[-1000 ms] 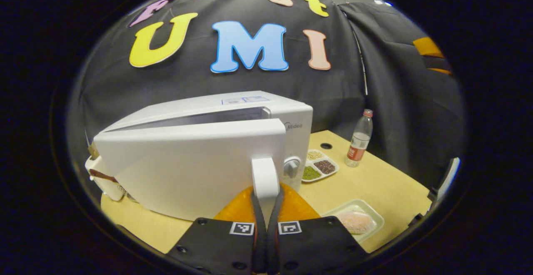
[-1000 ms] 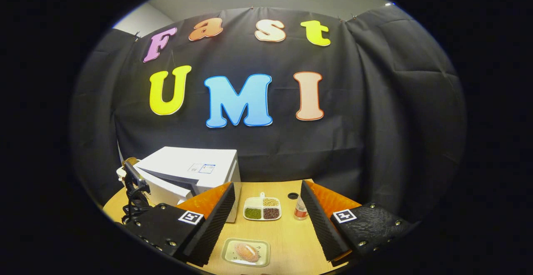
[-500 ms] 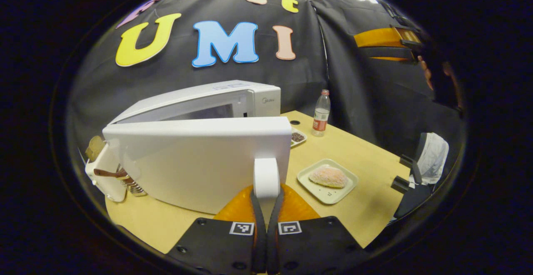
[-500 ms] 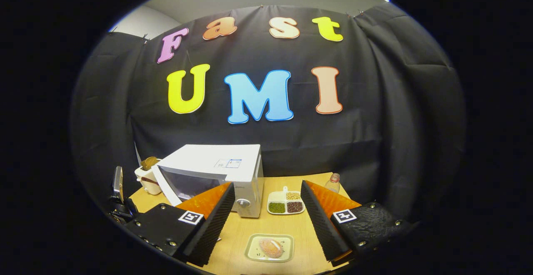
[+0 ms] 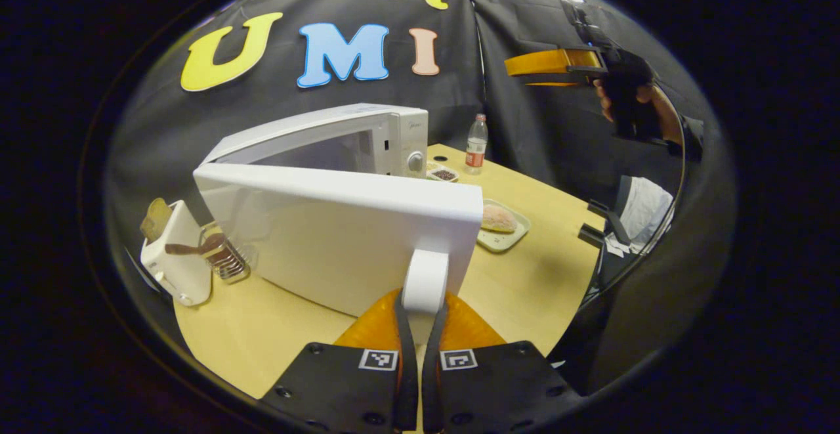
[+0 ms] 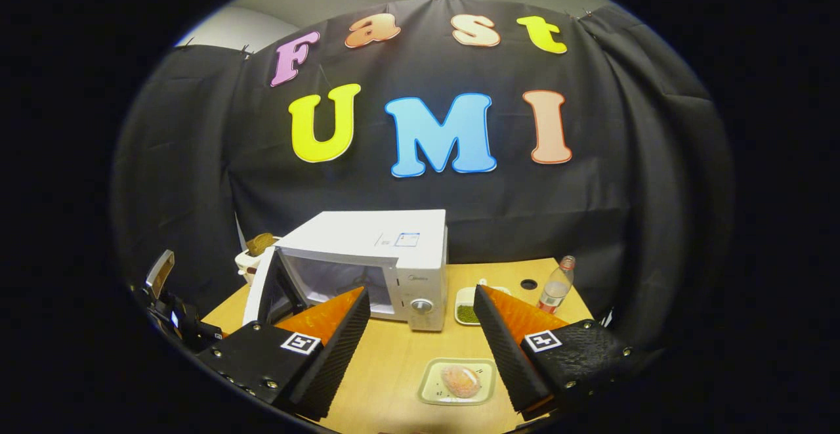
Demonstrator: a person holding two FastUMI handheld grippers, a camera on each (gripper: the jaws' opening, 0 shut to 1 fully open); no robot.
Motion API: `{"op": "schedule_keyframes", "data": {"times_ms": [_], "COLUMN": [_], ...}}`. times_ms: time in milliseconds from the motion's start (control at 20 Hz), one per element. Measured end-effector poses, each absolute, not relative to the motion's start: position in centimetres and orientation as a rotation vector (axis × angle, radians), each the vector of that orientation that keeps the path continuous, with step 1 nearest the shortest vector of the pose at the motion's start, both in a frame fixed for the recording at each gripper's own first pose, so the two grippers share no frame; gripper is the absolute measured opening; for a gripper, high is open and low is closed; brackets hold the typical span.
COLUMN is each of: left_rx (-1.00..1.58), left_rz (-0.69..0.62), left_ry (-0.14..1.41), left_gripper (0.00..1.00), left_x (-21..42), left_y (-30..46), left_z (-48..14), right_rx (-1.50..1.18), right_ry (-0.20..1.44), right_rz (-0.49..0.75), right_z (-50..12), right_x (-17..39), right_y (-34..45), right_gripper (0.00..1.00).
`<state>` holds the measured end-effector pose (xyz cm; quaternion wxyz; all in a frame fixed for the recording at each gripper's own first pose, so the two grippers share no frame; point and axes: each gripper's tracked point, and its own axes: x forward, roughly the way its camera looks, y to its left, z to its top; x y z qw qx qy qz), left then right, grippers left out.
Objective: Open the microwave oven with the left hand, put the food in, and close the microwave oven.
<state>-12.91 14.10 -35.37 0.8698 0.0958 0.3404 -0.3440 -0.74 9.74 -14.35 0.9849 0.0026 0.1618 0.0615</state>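
1. toaster (image 5: 172, 258) far left on the bench (image 5: 262, 329), a slice sticking out of the top, small wire rack (image 5: 226, 260) just beside it
2. microwave oven (image 5: 341, 145) behind the toaster's right, its door (image 5: 328, 237) swung wide open, cavity showing in the right gripper view
3. left tongs (image 5: 416, 348) pressed together on the white door handle (image 5: 425, 280), both fingers pinching it at the door's free edge
4. divided snack tray (image 6: 467, 297) and water bottle (image 6: 554, 286) right of the oven, bottle upright near the back edge
5. food (image 6: 461, 381) lies on a pale plate (image 6: 436, 391) on the bench in front of the oven, outside it, well apart from the door
6. right tongs (image 6: 420, 348) spread wide, holding nothing, up above the plate; in the left gripper view a hand (image 5: 630, 102) holds them high at right
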Motion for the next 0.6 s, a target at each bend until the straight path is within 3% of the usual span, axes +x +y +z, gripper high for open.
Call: {"op": "schedule_keyframes", "data": {"times_ms": [600], "left_rx": [0.291], "left_rz": [-0.742], "left_ry": [0.818], "left_gripper": [0.13], "left_x": [-16.6], "left_y": [28.3], "left_z": [-34.6], "right_rx": [-0.012], "right_ry": [0.490], "right_rz": [0.165], "right_z": [-21.8], "right_x": [-0.6], "right_y": [10.6], "right_gripper": [0.97]}}
